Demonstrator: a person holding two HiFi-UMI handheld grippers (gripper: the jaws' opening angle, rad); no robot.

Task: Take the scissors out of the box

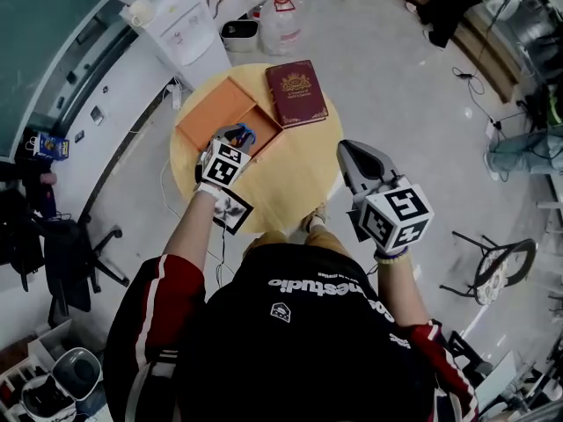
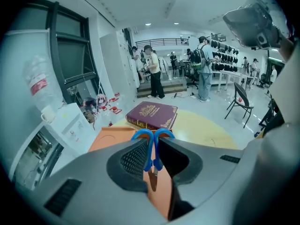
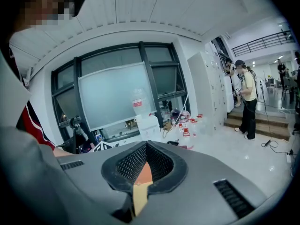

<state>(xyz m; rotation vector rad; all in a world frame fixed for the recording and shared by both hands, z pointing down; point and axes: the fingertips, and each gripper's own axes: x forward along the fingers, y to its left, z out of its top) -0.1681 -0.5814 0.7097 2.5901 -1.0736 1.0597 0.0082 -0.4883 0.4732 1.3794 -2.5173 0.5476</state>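
An open orange box (image 1: 214, 115) lies on the round yellow table (image 1: 303, 156), its tray (image 2: 110, 137) also showing in the left gripper view. My left gripper (image 1: 232, 144) hangs over the box's near corner, shut on the blue-handled scissors (image 1: 244, 134). Between its pads the two blue handles (image 2: 151, 144) stand pinched together, with the blade pointing down toward the box. My right gripper (image 1: 354, 155) floats off the table's right edge, apart from the box. Its tips (image 3: 146, 147) meet with nothing between them.
A dark red book (image 1: 296, 91) lies on the table right of the box, also seen from the left gripper (image 2: 152, 115). A white water dispenser (image 1: 183, 26) and water jugs (image 1: 281, 18) stand beyond the table. A chair (image 1: 493, 266) is at right; several people stand far off.
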